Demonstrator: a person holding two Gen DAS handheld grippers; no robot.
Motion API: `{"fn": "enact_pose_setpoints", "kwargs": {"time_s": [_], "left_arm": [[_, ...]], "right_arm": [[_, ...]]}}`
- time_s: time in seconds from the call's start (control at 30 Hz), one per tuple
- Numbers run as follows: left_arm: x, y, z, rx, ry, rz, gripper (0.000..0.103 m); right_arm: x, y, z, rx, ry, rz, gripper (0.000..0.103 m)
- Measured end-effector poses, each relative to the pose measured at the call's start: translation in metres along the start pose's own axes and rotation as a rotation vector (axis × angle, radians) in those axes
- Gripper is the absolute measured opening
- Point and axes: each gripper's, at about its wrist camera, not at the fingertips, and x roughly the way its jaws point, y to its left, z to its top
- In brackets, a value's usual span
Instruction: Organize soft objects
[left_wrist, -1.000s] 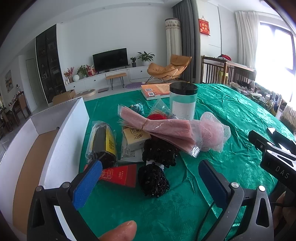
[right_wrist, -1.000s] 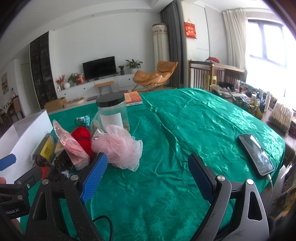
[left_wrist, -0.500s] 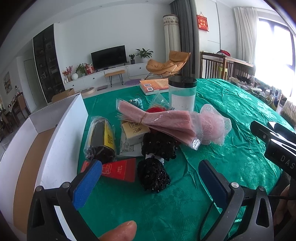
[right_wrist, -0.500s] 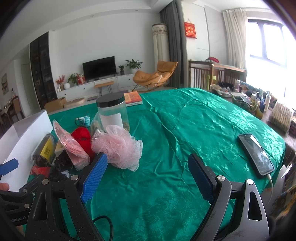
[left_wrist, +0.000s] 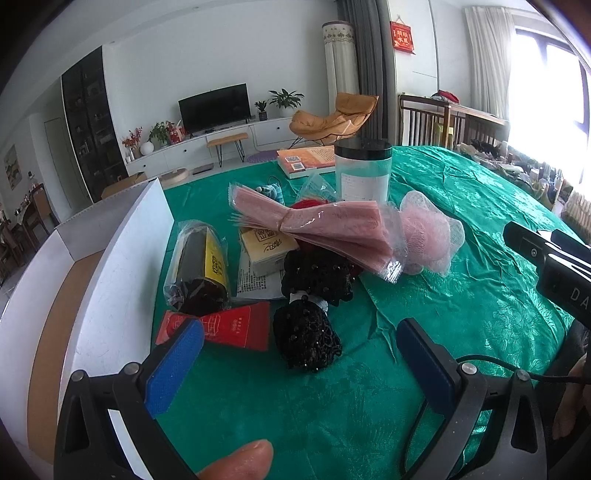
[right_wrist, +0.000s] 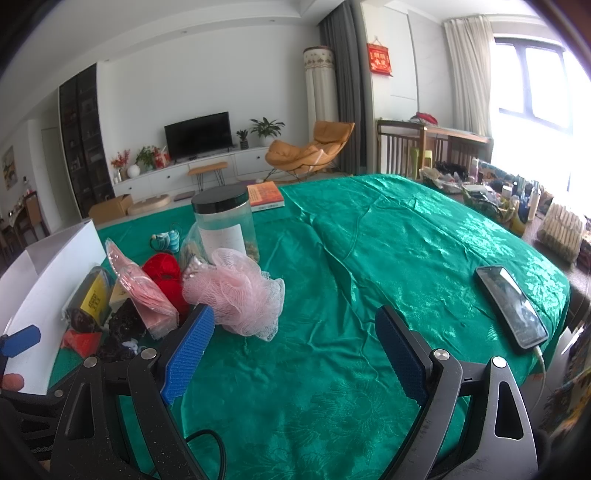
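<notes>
Left gripper (left_wrist: 299, 354), jaws wide and empty, faces the black mesh bundle (left_wrist: 308, 341) at 12 o'clock; white box (left_wrist: 122, 266) waits at 9 o'clock. Right gripper (right_wrist: 293, 341), likewise spread and empty, idles near the pink pouf (right_wrist: 240, 291).

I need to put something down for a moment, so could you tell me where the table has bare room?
The widest bare stretch of green cloth lies between the pink mesh pouf and the phone. The strip just ahead of the left gripper is also free. It is crowded between the white box and the jar.
</notes>
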Motion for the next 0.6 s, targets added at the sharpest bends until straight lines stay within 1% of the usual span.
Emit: {"fn": "enact_pose_setpoints", "kwargs": {"time_s": [0.27,0.6], "left_arm": [[0.010,0.000,-0.006,0.003,0.045,-0.002,0.103],[0.028,0.002,-0.016,-0.002,0.129,0.002,0.103]], "right_arm": [[0.000,0.000,0.000,0.000,0.001,0.000,0.091],[0.000,0.000,0.000,0.001,0.002,0.002,0.091]]}}
